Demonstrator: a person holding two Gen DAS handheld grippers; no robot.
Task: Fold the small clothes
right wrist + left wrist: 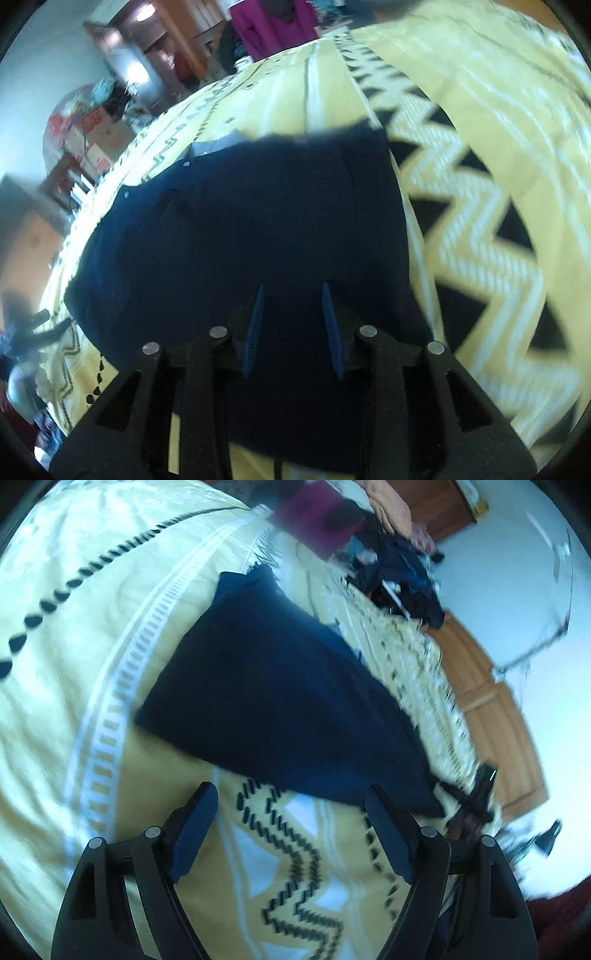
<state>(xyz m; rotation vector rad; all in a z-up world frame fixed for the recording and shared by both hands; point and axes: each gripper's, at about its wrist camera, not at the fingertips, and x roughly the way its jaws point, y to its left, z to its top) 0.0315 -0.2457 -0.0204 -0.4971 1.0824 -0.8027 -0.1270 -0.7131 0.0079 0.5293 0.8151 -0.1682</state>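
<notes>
A dark navy garment [280,705] lies flat on a yellow patterned bedspread [92,635], roughly folded into a long shape. My left gripper [291,797] hovers open just short of the garment's near edge, with nothing between its blue pads. In the right wrist view the same navy garment [258,221] fills the middle, a grey inner collar showing at its far edge. My right gripper [291,295] is directly above the cloth, its blue fingertips [327,317] parted a little with nothing caught between them. The other hand-held gripper [476,790] shows blurred at the garment's right corner.
A heap of dark and mixed clothes [402,576] lies at the far edge of the bed. A wooden bed frame [491,709] runs along the right. Magenta fabric [273,22] and cluttered shelves [96,125] stand beyond the bed. The bedspread [480,184] extends right with a zigzag pattern.
</notes>
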